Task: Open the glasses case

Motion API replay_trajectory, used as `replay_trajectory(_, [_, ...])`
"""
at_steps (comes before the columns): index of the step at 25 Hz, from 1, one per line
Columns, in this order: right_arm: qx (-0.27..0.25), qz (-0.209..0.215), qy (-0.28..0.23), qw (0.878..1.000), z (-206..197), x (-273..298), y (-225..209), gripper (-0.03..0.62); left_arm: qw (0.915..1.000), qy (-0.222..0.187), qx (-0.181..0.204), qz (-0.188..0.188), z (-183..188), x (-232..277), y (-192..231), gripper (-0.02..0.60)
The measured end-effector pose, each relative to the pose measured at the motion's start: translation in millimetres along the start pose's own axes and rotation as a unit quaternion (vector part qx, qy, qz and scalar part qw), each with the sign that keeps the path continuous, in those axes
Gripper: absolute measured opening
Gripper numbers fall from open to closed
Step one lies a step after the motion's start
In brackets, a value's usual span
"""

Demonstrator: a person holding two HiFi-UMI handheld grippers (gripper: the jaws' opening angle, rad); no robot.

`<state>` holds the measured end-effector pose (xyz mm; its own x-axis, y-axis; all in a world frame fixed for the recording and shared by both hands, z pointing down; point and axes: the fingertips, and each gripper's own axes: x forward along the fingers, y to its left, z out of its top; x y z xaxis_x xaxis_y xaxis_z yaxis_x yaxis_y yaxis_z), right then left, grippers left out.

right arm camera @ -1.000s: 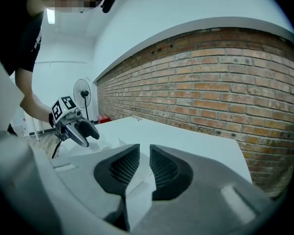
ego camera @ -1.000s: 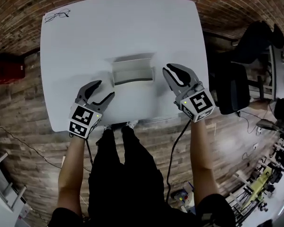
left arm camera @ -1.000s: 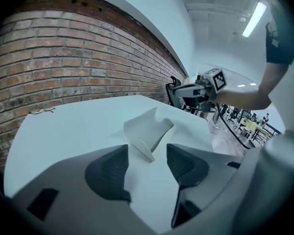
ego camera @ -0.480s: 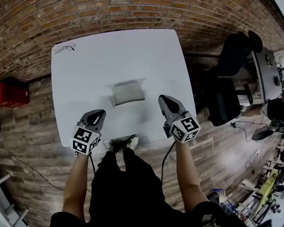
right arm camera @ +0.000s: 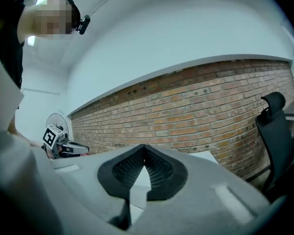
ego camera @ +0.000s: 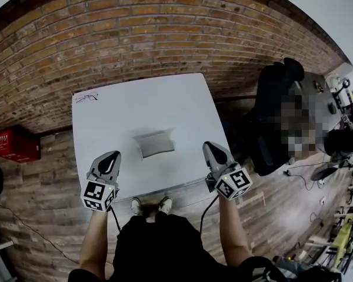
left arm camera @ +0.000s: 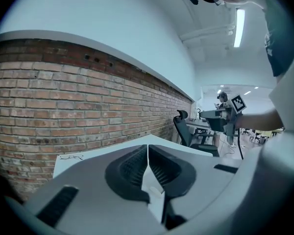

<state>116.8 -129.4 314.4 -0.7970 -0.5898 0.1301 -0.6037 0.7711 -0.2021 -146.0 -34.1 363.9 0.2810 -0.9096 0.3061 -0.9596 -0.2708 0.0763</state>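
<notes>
The glasses case (ego camera: pixel 155 143) lies open in the middle of the white table (ego camera: pixel 112 122), pale grey, its lid raised at the far side. My left gripper (ego camera: pixel 109 156) hangs shut and empty over the table's near left edge, well above the top. My right gripper (ego camera: pixel 211 148) is shut and empty too, off the near right corner. In the left gripper view the left gripper (left arm camera: pixel 148 149) has its pads pressed together with nothing between them. The right gripper view shows the right gripper (right arm camera: pixel 144 149) the same way. Both point roughly level toward the brick wall.
A pair of glasses (ego camera: pixel 87 97) lies at the table's far left corner. A black office chair (ego camera: pixel 272 113) stands right of the table and a red box (ego camera: pixel 12 144) sits on the left. The person's shoes (ego camera: pixel 148 205) are at the table's near edge.
Both grippers have closed and risen from beside the case to well above the table. The head view has pulled back and tilted up, so the table looks smaller.
</notes>
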Motion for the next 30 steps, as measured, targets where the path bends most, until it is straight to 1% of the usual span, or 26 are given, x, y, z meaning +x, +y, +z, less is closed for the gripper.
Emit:
replay_trajectory(4, [-0.023, -0.006, -0.025, 0.999, 26.6, -7.8, 4.9, 0.005, 0.9995, -0.028, 0.012, -0.001, 22.6, -7.9, 3.6, 0.012])
replay_trajectory(9, [-0.067, -0.020, -0.051, 0.996, 56.2, -20.7, 17.0, 0.005, 0.9970, -0.073, 0.025, 0.009, 53.3, -25.8, 7.6, 0.012])
replay_trajectory(14, [-0.100, -0.039, -0.083, 0.991, 83.9, -46.8, 28.1, 0.006, 0.9908, -0.128, 0.032, 0.030, 97.3, -47.6, 7.9, 0.012])
replay_trajectory(18, [-0.122, -0.054, -0.102, 0.986, 101.2, -66.3, 37.3, 0.005, 0.9840, -0.165, 0.034, 0.056, 120.8, -70.7, 12.9, 0.012])
replay_trajectory(20, [-0.120, -0.059, -0.117, 0.984, 109.5, -73.8, 40.3, 0.005, 0.9833, -0.169, 0.034, 0.057, 128.1, -74.7, 11.1, 0.012])
replay_trajectory(23, [-0.104, -0.069, -0.122, 0.985, 107.8, -82.2, 37.5, 0.005, 0.9847, -0.161, 0.041, 0.051, 124.7, -74.0, 5.8, 0.012])
replay_trajectory(25, [-0.097, -0.075, -0.123, 0.985, 105.9, -84.2, 35.7, 0.005, 0.9848, -0.161, 0.039, 0.050, 123.0, -73.5, 4.4, 0.012])
replay_trajectory(30, [-0.110, -0.085, -0.121, 0.983, 106.1, -88.4, 35.6, 0.005, 0.9832, -0.171, 0.044, 0.046, 127.3, -71.9, -2.7, 0.012])
